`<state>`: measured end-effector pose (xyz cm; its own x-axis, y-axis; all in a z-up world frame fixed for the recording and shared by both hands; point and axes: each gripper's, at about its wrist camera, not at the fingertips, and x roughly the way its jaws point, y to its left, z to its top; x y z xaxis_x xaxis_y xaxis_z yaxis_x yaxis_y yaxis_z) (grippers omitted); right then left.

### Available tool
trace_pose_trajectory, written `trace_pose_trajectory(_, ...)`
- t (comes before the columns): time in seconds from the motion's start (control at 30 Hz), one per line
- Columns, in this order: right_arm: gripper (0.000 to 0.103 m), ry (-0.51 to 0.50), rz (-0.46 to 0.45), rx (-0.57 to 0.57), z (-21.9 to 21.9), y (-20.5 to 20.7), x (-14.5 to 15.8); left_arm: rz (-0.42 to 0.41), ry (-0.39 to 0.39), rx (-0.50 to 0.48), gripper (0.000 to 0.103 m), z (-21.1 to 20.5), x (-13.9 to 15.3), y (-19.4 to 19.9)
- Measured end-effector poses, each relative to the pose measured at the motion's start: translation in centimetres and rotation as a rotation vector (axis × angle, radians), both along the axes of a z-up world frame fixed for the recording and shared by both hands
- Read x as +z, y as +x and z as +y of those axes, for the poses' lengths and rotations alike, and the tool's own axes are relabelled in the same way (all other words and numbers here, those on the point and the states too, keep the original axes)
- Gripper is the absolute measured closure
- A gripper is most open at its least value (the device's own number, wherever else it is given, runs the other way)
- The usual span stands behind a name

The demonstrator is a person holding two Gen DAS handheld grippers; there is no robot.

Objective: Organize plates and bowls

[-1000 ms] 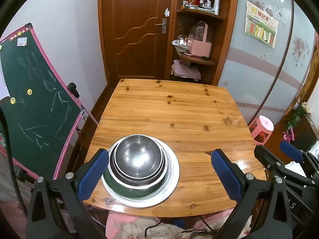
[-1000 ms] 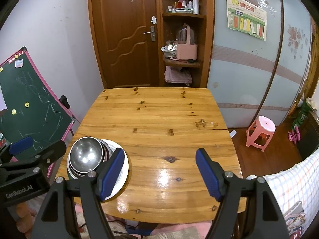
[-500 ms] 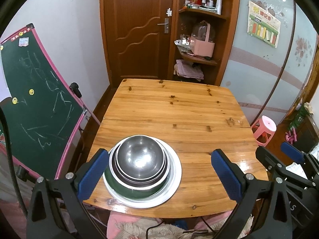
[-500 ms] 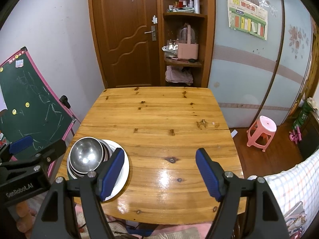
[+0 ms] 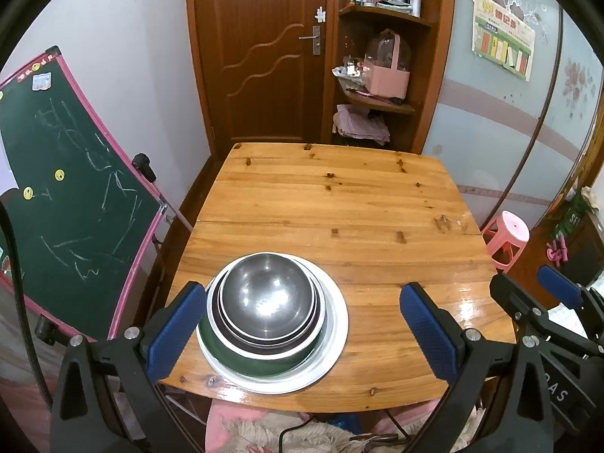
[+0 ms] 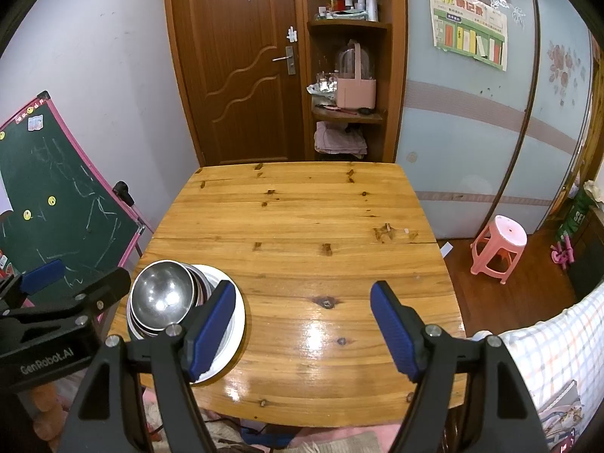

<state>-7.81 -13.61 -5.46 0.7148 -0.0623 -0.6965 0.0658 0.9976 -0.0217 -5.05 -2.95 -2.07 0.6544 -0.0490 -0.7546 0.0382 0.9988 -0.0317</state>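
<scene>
A stack of dishes sits at the near left corner of the wooden table [image 5: 339,204]: a steel bowl [image 5: 267,297] on top, nested in more bowls with a dark green one [image 5: 260,358] below, all on a white plate [image 5: 336,324]. The stack also shows in the right wrist view [image 6: 162,296], on the white plate [image 6: 236,324]. My left gripper [image 5: 302,324] is open and empty, held above the table's near edge, its left finger beside the stack. My right gripper [image 6: 302,324] is open and empty, to the right of the stack.
A green chalkboard easel [image 5: 64,196] stands left of the table. A door and a corner shelf [image 5: 377,75] are behind it. A pink stool [image 6: 498,245] stands at the right. A checked cloth [image 6: 558,351] lies at the near right.
Both grippers have drifted slightly, so the stack sits a little nearer the middle in the left wrist view. The dishes have not moved and both grippers stay open.
</scene>
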Motion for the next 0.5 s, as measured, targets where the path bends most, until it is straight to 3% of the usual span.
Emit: trace_pose_trajectory(0.5,0.029,0.022,0.013,-0.008,-0.5,0.5,-0.68,0.021,0.002,-0.006,0.001,-0.31,-0.58,0.8)
